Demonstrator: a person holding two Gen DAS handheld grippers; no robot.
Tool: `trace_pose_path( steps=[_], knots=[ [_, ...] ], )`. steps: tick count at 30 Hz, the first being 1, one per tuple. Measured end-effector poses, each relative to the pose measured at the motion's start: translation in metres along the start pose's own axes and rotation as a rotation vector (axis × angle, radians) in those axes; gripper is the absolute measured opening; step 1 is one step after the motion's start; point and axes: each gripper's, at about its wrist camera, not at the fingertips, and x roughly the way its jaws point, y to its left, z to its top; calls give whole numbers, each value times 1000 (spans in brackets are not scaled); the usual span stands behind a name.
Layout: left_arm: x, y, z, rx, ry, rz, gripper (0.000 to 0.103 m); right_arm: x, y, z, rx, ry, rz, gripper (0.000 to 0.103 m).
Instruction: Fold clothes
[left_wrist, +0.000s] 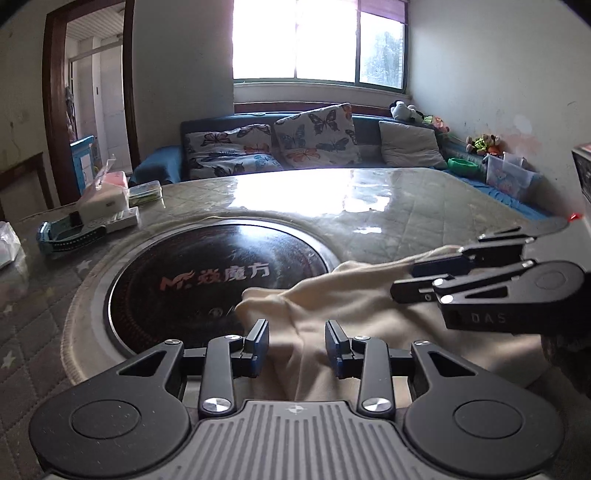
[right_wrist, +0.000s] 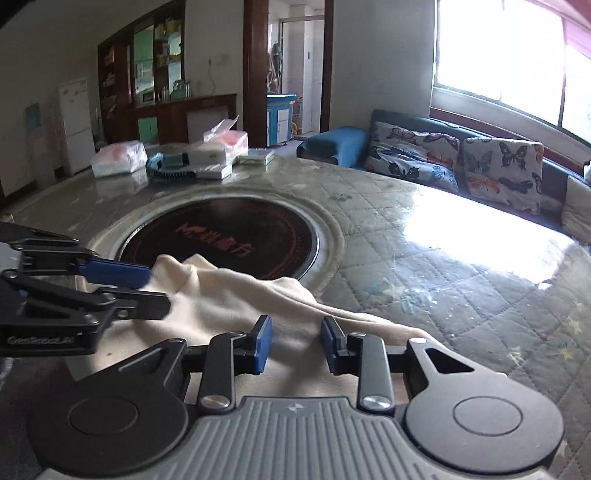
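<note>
Cream garment (left_wrist: 332, 314) lies bunched on the near side of the round table (left_wrist: 424, 206), its far edge draped over the rim of the black inset cooktop (left_wrist: 207, 280) (red-and-white logo across the glass). Left gripper (left_wrist: 297, 345): jaws parted, a wide gap between the blue pads, cloth lying beneath and between them but not pinched. Right gripper (right_wrist: 295, 343): likewise parted, pads either side of a raised fold, nothing clamped. In the right wrist view the left gripper enters from the left side, its tips at the garment's raised corner; contact there cannot be confirmed. Far side of table: a stack of boxes and bags (right_wrist: 207, 155). Behind it, a blue sofa (right_wrist: 340, 144) with butterfly cushions (left_wrist: 273, 144).
</note>
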Motion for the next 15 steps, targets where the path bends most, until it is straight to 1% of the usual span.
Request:
trace_pose_path(
  steps=[3,7,11,15],
  knots=[
    [-5,5,-9,-11,5,16,37,1,5,1,-8,-4,-14,29],
    [-12,10,-15,-44,3,26,37,-4,15,5,-48,-26,39,29],
    [-15,15,-20,-75,8,36,38,13,26,12,-76,-3,88,29],
    [-17,21,-23,-97,17,51,38,33,28,20,-67,21,85,29]
  ],
)
